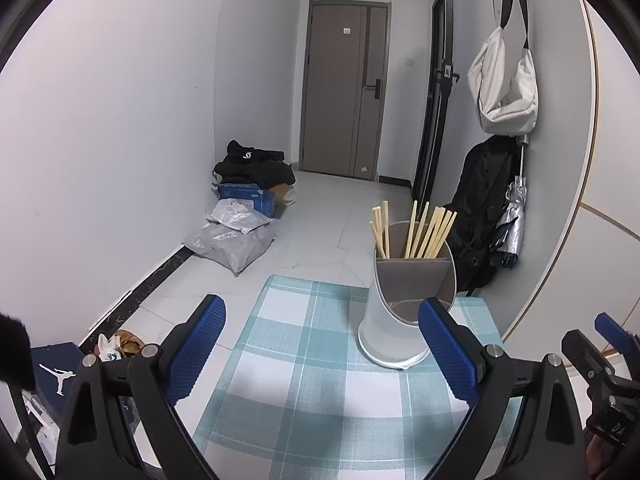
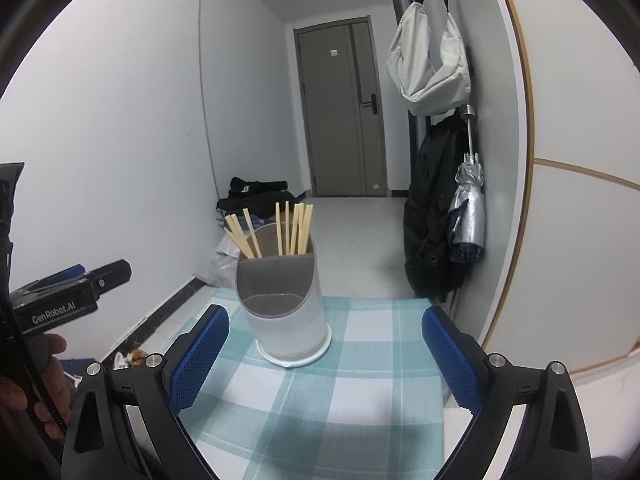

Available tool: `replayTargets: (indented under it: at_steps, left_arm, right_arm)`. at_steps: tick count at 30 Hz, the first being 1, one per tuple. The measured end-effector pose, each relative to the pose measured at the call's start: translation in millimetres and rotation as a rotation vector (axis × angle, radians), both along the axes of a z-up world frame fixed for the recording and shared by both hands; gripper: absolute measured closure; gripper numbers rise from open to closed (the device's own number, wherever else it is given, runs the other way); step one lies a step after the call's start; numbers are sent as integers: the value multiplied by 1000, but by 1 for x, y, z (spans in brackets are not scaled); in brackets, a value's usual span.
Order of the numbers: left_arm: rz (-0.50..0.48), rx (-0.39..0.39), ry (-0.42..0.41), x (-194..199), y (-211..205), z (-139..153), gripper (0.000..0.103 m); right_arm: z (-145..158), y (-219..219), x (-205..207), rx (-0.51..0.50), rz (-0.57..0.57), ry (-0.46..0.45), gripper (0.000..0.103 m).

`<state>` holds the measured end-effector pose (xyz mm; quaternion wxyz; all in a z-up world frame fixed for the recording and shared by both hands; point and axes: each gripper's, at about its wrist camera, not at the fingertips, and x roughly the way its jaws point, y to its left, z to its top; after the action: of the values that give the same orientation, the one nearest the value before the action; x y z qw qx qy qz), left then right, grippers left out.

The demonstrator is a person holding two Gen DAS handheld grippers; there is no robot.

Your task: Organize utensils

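A white utensil holder (image 1: 404, 300) (image 2: 286, 304) with a grey divider stands upright on the checked teal tablecloth (image 1: 304, 380) (image 2: 340, 392). Several wooden chopsticks (image 1: 416, 234) (image 2: 280, 232) stick up from its rear compartments; the front compartment looks empty. My left gripper (image 1: 322, 344) hovers open over the cloth, the holder just ahead of its right finger. My right gripper (image 2: 326, 352) is open too, with the holder just beyond its fingertips, left of centre. Nothing sits between either pair of blue pads. The left gripper's body (image 2: 64, 296) shows at the right wrist view's left edge, held by a hand (image 2: 24, 384).
The small table ends shortly behind the holder. Beyond is a tiled floor with parcels (image 1: 232, 240) and black clothes (image 1: 256, 168) by the left wall. A black jacket (image 2: 432, 216), a folded umbrella (image 2: 468, 216) and a white bag (image 2: 428, 64) hang on the right wall. A door (image 1: 340, 96) closes the hallway.
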<state>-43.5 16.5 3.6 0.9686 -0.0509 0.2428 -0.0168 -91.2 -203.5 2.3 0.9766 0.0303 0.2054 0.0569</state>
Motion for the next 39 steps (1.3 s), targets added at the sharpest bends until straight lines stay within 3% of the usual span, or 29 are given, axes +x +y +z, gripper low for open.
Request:
replayTargets:
  at_steps: [25, 39]
  left_arm:
    - [1, -22, 9, -2, 2, 0, 8]
    - [-5, 3, 3, -2, 0, 0, 8]
  right_arm:
    - [2, 1, -6, -28, -17, -20, 5]
    - [5, -1, -9, -28, -32, -25, 5]
